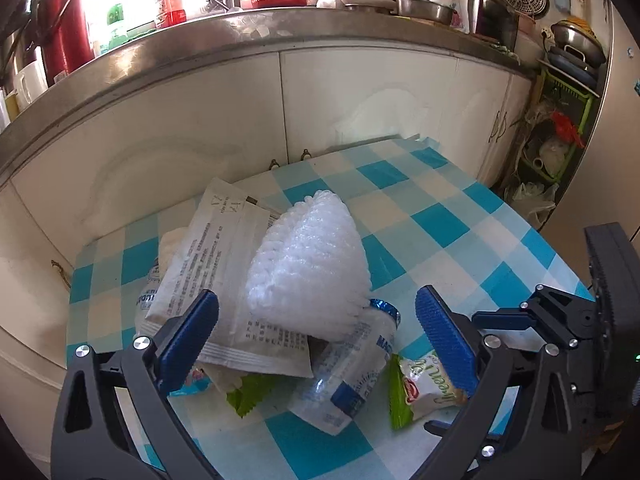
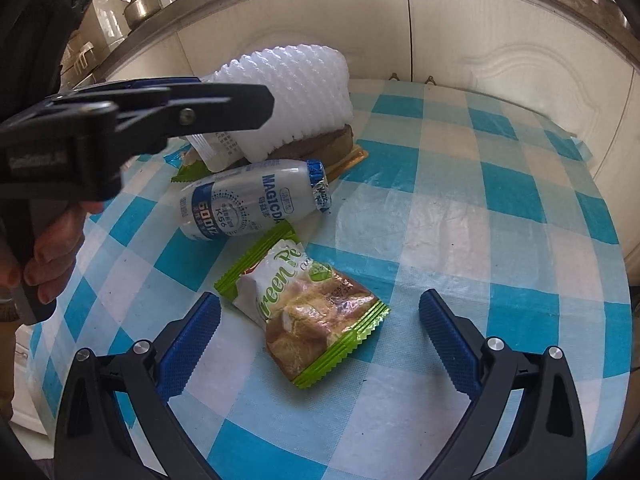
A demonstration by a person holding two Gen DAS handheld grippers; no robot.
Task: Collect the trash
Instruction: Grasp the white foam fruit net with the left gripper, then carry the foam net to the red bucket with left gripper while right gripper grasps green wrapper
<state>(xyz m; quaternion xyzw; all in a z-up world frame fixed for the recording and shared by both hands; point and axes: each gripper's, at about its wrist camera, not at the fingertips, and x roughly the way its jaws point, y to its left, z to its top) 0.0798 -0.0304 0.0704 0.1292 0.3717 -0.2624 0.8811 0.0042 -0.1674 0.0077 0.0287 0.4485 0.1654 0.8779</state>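
Note:
A pile of trash lies on the blue-and-white checked table [image 1: 440, 220]. On top is a white foam fruit net [image 1: 308, 264] [image 2: 296, 92], over a white printed wrapper [image 1: 224, 264]. A small plastic drink bottle [image 1: 352, 364] [image 2: 248, 200] lies on its side below them, beside a green snack packet [image 1: 424, 384] [image 2: 312, 316]. My left gripper [image 1: 316, 320] is open just above the pile, its fingers either side of the foam net and bottle. My right gripper [image 2: 320, 320] is open too, straddling the green packet. The left gripper's body [image 2: 120, 120] shows in the right wrist view, held by a hand [image 2: 52, 248].
White cabinet doors [image 1: 180, 128] and a steel-edged counter [image 1: 240, 36] with bowls, bottles and a red basket stand right behind the table. A green rack [image 1: 560, 120] with clutter is at the far right. The right gripper's body [image 1: 580, 320] sits close at the left view's right edge.

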